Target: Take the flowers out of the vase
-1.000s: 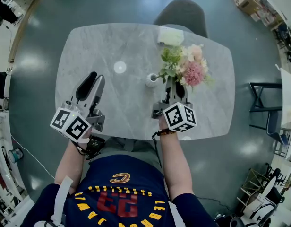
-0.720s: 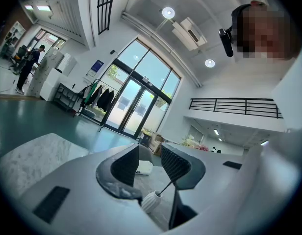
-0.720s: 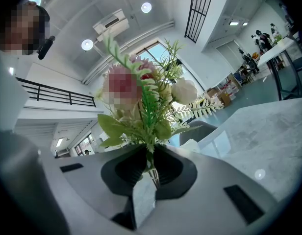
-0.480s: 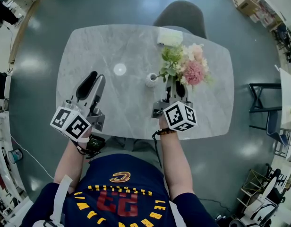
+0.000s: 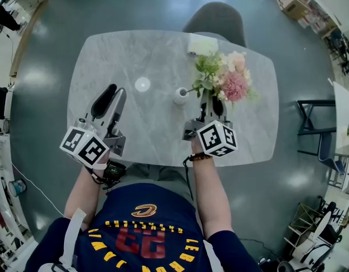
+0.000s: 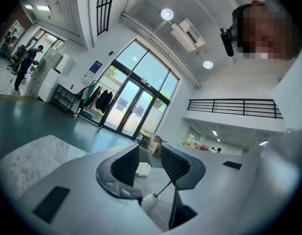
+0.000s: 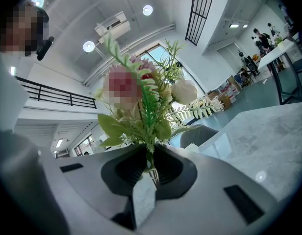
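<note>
A bunch of pink, cream and green flowers (image 5: 224, 77) hangs over the right half of the marble table (image 5: 106, 61). My right gripper (image 5: 210, 102) is shut on its stems, just below the blooms. In the right gripper view the stems (image 7: 152, 173) pass between the closed jaws of that gripper (image 7: 150, 156), and the flowers (image 7: 141, 97) spread out beyond them. The small white vase (image 5: 181, 95) stands upright just left of the bunch, and a thin stem (image 6: 164, 190) slants out of the vase's (image 6: 151, 202) mouth. My left gripper (image 5: 116, 90) rests at the table's near left with its jaws open and nothing between them (image 6: 148, 158).
A small white round disc (image 5: 142, 84) lies on the table left of the vase. A pale folded cloth (image 5: 204, 44) sits near the far edge. A grey chair (image 5: 217, 16) stands behind the table. The person's arms reach in from the near edge.
</note>
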The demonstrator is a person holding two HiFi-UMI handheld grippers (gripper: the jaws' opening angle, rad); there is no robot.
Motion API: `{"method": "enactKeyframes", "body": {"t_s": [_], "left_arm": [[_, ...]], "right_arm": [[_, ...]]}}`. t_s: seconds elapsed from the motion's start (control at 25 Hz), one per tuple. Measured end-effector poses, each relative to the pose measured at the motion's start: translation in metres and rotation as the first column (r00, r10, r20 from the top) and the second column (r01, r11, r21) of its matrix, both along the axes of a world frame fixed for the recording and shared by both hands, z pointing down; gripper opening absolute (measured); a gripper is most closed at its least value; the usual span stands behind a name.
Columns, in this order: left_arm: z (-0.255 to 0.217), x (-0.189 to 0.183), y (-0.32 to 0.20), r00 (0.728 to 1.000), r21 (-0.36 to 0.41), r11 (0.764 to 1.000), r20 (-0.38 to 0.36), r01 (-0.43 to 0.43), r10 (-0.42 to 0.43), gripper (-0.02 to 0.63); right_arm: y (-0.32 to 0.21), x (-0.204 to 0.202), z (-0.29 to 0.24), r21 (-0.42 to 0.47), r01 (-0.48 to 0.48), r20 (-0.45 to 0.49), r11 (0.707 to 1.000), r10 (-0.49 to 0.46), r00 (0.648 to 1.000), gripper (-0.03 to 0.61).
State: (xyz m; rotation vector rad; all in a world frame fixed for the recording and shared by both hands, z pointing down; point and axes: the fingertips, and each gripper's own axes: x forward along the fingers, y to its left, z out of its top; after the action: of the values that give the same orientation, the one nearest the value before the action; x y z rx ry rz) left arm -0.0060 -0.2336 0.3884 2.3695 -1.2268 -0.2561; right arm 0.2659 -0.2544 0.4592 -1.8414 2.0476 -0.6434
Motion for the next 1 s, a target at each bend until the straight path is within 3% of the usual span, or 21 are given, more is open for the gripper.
{"method": "enactKeyframes", "body": {"t_s": [0.76, 1.0], "left_arm": [[-0.005, -0.003, 0.004, 1.000, 0.009, 1.000, -0.007, -0.006, 0.006, 0.138], [-0.015, -0.008, 0.004, 1.000, 0.019, 1.000, -0.010, -0.001, 0.001, 0.138]], "right_arm": [[0.009, 0.011, -0.029, 0.047, -0.035, 0.037, 0.998, 0.033, 0.999, 0.048], [0.018, 0.014, -0.044, 0.065, -0.050, 0.090, 0.997, 0.044, 0.995, 0.048]]}}
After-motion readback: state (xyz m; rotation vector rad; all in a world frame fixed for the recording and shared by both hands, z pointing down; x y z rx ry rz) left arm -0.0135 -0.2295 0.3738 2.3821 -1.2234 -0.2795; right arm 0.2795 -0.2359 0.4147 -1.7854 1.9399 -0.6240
